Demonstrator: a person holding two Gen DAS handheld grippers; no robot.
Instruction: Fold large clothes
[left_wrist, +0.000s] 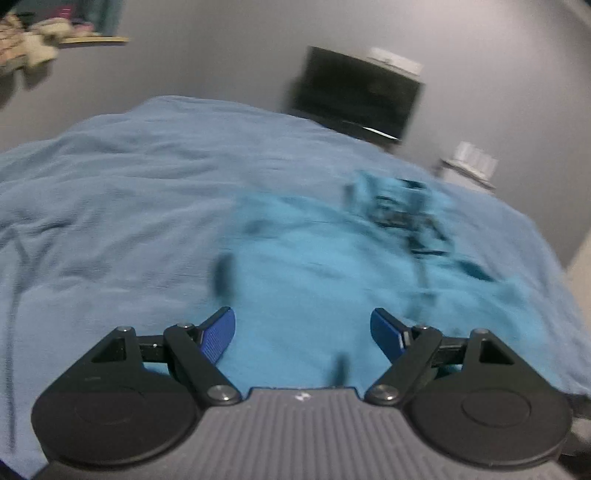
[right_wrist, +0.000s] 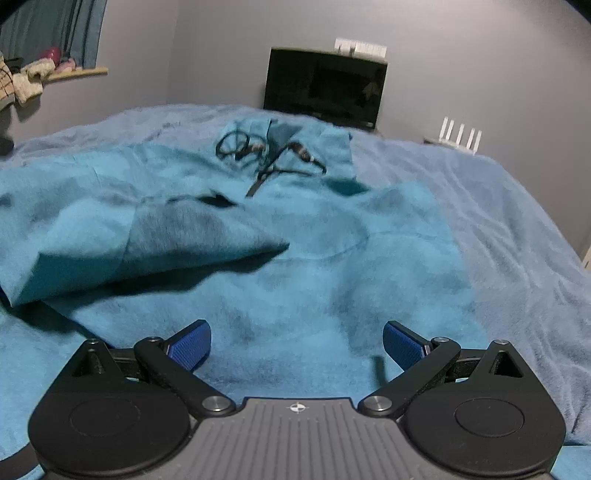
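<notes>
The left gripper (left_wrist: 303, 332) has its two blue pads spread wide, with nothing pinched between them; only the turquoise hoodie (left_wrist: 325, 280) shows in the gap, lying beyond and under the fingertips. This view is smeared with blur, so whether the pads touch the cloth cannot be told. The right gripper (right_wrist: 297, 345) is likewise spread wide and holds nothing, its pads poised over the near part of the same hoodie (right_wrist: 295, 288).

The hoodie lies spread on the bed, on a grey-blue blanket (right_wrist: 517, 240) that surrounds it. In the right wrist view, the collar end of the hoodie is the far end, toward the wall, where a dark drawstring (right_wrist: 266, 151) lies in loops and a short dark zip runs down from the neck. To the left of the hoodie's middle, a sleeve or flap (right_wrist: 155, 243) is folded over the body, its edge lifted a little and casting a shadow on the cloth below.

Beyond the hoodie, past the far edge of the bed, a dark television (right_wrist: 325, 86) stands against the grey wall. To the right of it sits a white router (right_wrist: 461, 136) with upright antennas. Far to the left of the hoodie, a shelf (right_wrist: 74, 72) holds bundled cloth items.
</notes>
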